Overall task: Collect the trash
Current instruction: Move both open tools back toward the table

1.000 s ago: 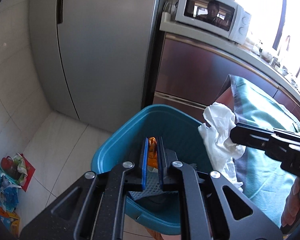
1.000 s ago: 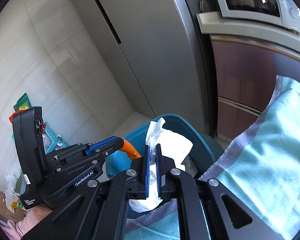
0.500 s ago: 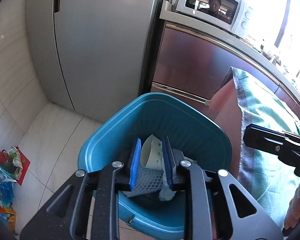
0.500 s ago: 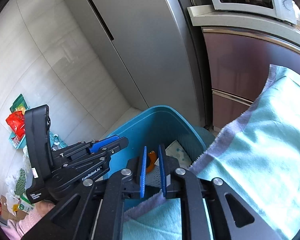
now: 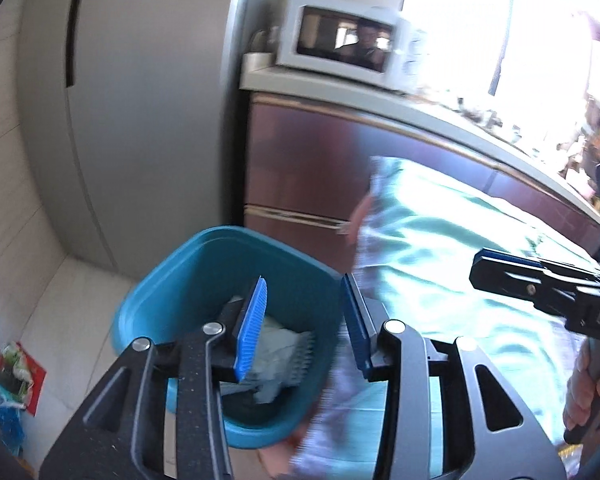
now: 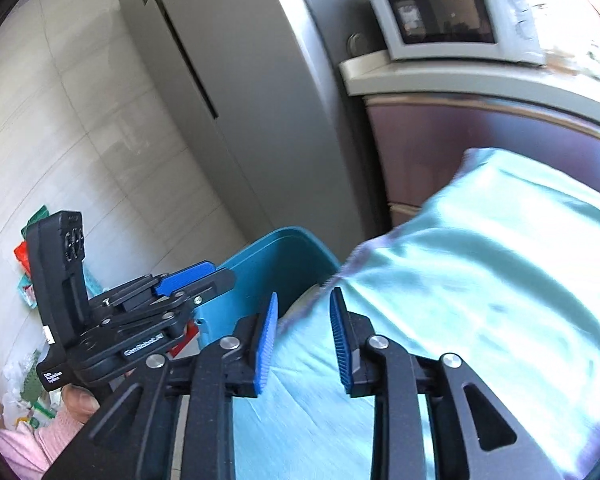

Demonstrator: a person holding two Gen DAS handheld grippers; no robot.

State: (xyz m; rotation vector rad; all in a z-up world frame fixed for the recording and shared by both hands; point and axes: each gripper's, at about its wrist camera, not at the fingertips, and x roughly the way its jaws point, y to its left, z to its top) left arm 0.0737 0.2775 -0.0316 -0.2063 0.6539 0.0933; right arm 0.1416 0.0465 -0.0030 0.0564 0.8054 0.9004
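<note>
Both tongs are just spreading their jaws w/ nothing between them: left tongs [image 5: 304, 320] are hanging partly wide over the blue bin [image 5: 172, 280], lower centre of frame; right tongs [image 6: 302, 340] are partly wide over the green cloth [image 6: 480, 280], bottom centre. The trash, a white tissue [image 5: 278, 346] & other scraps, is lying inside the bin. Risk, as a guess: the bin is sitting tight against the cloth edge, so a careless swing of either tongs could be knocking it over & spilling the trash on the floor [image 5: 68, 304].
</note>
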